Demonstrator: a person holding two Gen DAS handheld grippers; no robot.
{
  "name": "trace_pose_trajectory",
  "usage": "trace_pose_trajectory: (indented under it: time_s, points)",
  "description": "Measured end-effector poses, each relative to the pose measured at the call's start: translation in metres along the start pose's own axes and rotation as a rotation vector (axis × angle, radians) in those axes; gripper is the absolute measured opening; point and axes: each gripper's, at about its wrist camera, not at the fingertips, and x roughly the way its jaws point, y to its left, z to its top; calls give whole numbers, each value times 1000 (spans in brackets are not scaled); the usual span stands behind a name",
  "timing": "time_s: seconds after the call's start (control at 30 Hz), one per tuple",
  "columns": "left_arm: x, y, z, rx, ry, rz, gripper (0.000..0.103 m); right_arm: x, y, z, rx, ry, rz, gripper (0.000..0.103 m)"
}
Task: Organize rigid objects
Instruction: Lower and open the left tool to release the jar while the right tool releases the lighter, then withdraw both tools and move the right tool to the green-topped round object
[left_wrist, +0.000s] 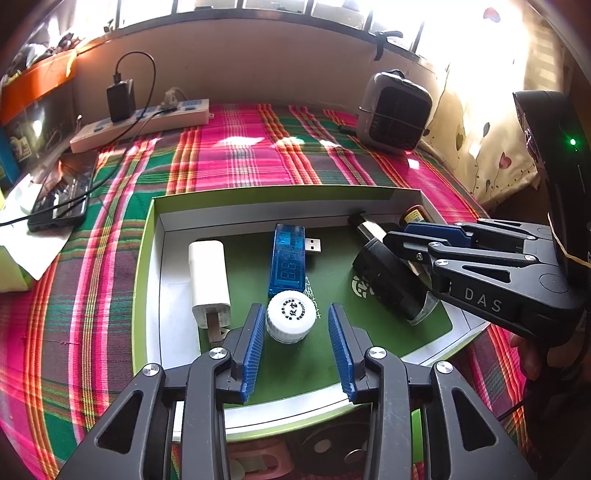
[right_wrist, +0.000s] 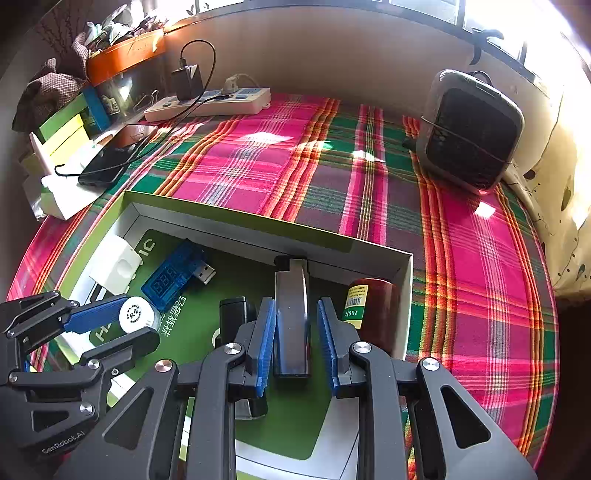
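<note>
A shallow green-rimmed box (left_wrist: 258, 192) lies on the plaid cloth, and the task's objects sit on its green floor. My left gripper (left_wrist: 295, 308) is open around a small white capped bottle (left_wrist: 291, 320); the left pad is close against it and a gap shows at the right pad. Beside the bottle lie a white charger (left_wrist: 208, 277) and a blue USB meter (left_wrist: 288, 264). My right gripper (right_wrist: 295, 301) is shut on a silver-and-black bar (right_wrist: 291, 317) lying on the box floor. A black block (right_wrist: 236, 314) sits to its left and a brown bottle (right_wrist: 373, 314) to its right.
The box (right_wrist: 240, 218) takes up the near part of the cloth. Behind it stand a small grey heater (left_wrist: 395, 110) at the right and a power strip (left_wrist: 147, 122) with a plugged black adapter at the left. A phone (left_wrist: 61, 192) on a cable lies at the left edge.
</note>
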Motion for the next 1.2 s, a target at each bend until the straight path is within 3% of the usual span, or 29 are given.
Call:
trace_pose_trajectory:
  time_s: [0.83, 1.2]
  points:
    - [-59, -1, -23, -19, -82, 9, 37, -57, 9, -36, 91, -111, 28, 30]
    - [-83, 18, -45, -68, -105, 27, 37, -78, 23, -69, 106, -156, 93, 30]
